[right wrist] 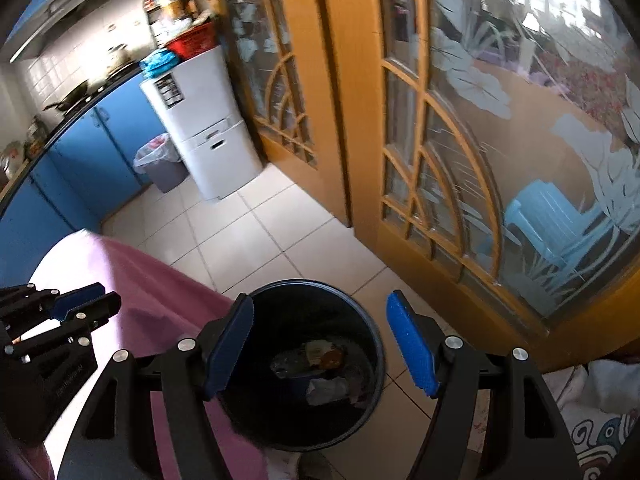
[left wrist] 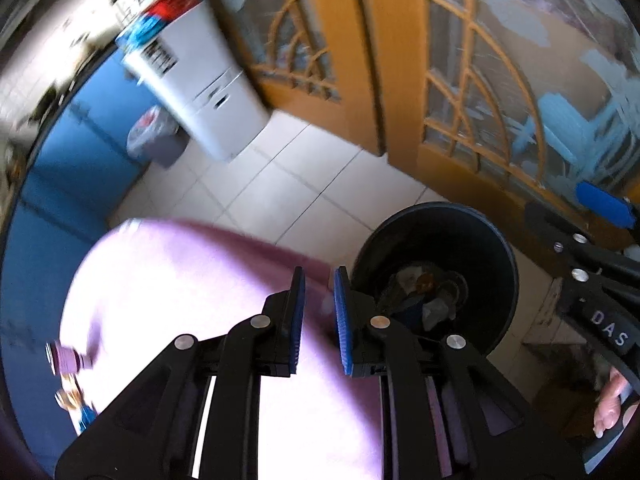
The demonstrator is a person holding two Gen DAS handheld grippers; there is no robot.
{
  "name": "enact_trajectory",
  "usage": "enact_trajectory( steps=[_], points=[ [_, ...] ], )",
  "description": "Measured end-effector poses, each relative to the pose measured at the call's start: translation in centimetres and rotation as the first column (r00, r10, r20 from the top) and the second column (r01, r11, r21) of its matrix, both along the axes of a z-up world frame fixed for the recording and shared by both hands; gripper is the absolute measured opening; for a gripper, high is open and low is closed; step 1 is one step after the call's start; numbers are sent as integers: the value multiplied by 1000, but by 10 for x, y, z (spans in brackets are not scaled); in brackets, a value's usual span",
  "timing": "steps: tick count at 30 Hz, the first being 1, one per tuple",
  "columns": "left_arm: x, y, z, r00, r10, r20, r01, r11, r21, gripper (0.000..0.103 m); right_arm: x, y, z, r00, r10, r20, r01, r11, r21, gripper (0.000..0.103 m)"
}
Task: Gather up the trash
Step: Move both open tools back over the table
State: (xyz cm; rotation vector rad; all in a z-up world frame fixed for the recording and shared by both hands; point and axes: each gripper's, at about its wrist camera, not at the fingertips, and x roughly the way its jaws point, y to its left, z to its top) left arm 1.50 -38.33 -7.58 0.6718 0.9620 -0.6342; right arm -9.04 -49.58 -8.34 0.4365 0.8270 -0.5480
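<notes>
A: Daylight pours through the glass doors [right wrist: 500, 140] on the right, and the pink cloth [left wrist: 192, 280] glares almost white.

B: The left wrist view smears at its far left; the fridge [left wrist: 196, 80] blurs. Both views bend and darken at the rims.

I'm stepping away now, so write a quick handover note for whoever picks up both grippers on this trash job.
Left gripper: jaws a narrow gap apart, nothing between them, over the pink tablecloth.
Right gripper: jaws wide open, empty, above the black bin.
Black bin stands on the tiled floor beside the table; some trash lies at its bottom.
Done: both grippers hold nothing.
Left: small items sit at the table's left edge, too blurred to name; check whether they are trash.
</notes>
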Motion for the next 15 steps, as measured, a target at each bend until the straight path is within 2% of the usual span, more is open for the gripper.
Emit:
enact_trajectory(
  steps=[2,3,4,6,10,15],
  points=[
    [9,24,6,998,57,3,-57,998,-25,43,9,15,4,999,40,-1,-40,999,-12,68],
    [13,37,10,996,90,22,-89,995,-38,80,13,23,5,998,57,-3,-57,998,-20,68],
    [14,53,17,990,125,64,-121,990,-70,100,18,33,8,997,79,-4,-79,996,-31,68],
    [15,80,28,978,164,126,-151,982,-109,100,27,51,13,993,122,-1,-122,991,-54,68],
    [19,131,35,950,241,200,-224,969,-101,100,48,95,22,978,209,2,-208,974,-92,68],
    [29,203,36,910,353,217,-334,935,-120,100,75,153,32,948,318,-6,-316,941,-120,68]
  ],
)
